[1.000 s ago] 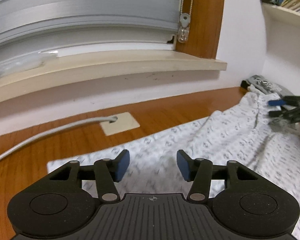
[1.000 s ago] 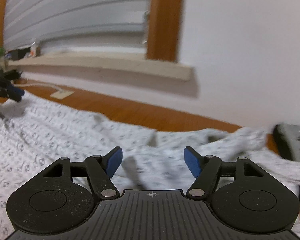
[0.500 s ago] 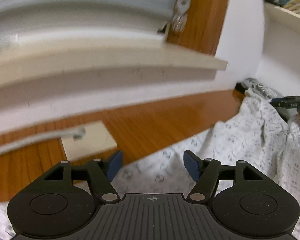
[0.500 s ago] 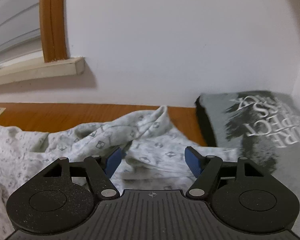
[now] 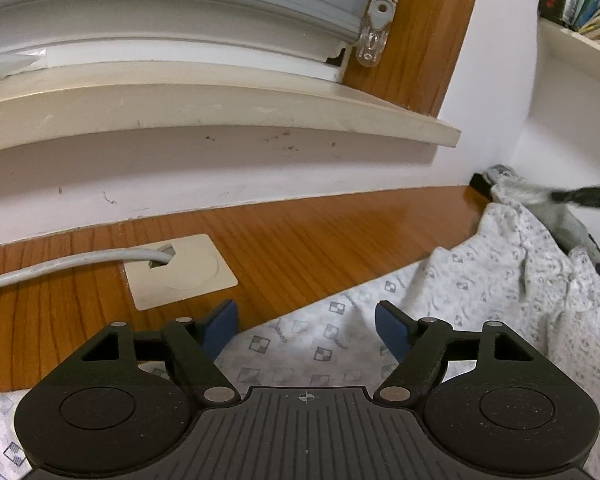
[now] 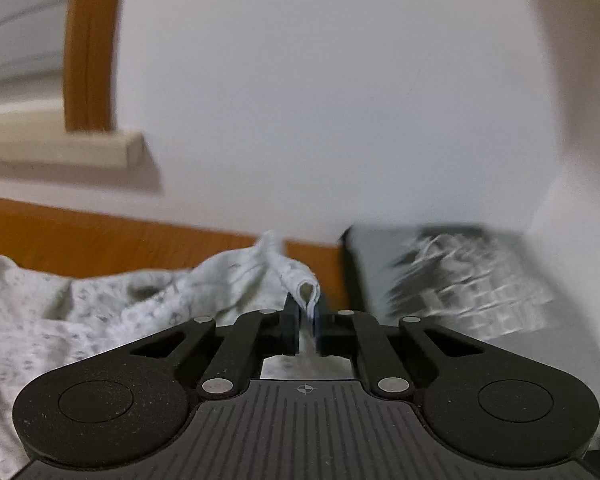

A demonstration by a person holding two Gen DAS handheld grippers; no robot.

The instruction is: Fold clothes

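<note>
A white patterned garment (image 5: 480, 300) lies spread over the wooden table (image 5: 300, 240). In the left wrist view my left gripper (image 5: 306, 322) hovers low over the garment's far edge, its jaws opening wide, the cloth beneath them and not pinched. In the right wrist view my right gripper (image 6: 305, 318) is closing on a fold of the white patterned garment (image 6: 260, 276), and its blue pads pinch the fold and hold it above the table. The right gripper (image 5: 580, 196) also shows blurred at the far right of the left wrist view, with cloth hanging from it.
A grey folded garment with white print (image 6: 460, 280) lies by the right wall. A beige cable plate (image 5: 180, 272) with a grey cable (image 5: 60, 268) sits in the table near the left gripper. A window sill (image 5: 220, 108) juts out above the table's back edge.
My right gripper swung right, closed on a fold of the white garment and lifted it. My left gripper moved forward to the garment's far edge and its jaws widened.
</note>
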